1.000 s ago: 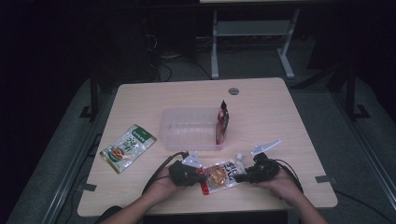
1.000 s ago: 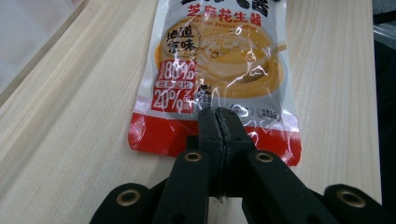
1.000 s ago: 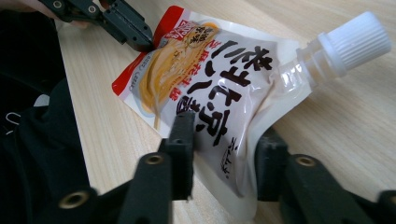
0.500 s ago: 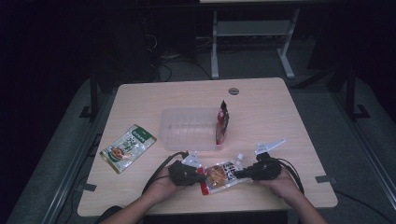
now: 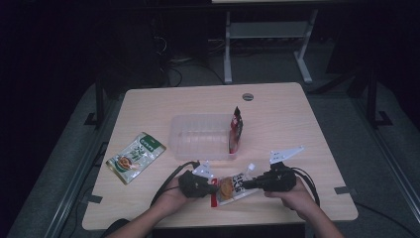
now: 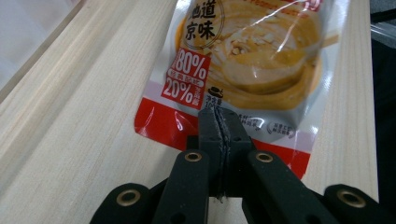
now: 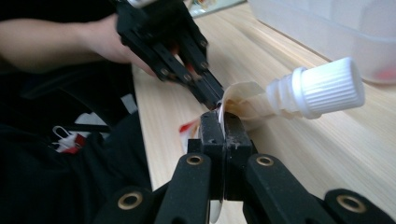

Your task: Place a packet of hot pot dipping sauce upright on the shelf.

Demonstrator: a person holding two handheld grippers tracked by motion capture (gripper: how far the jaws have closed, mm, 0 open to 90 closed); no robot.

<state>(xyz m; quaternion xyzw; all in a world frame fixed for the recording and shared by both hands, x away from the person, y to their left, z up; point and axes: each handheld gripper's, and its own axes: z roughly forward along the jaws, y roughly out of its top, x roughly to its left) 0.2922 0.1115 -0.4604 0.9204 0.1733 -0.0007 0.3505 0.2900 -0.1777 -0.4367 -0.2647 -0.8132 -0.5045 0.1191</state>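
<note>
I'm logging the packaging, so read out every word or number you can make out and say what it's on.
"80%" and "20%": red label on the orange-and-red spouted sauce pouch.
"道", "京味": circle above it.
Fine print at its base: too small.
Green-and-white packet, red-and-black upright pouch: too blurred.

Clear plastic tray (image 5: 200, 136) with upright red pouch (image 5: 236, 130) blocks forward travel; green packet (image 5: 135, 157) obstructs left; right tabletop (image 5: 317, 148) stays open.

Orange sauce pouch (image 5: 232, 188), white-capped, flat on table (image 5: 277, 106).
</note>
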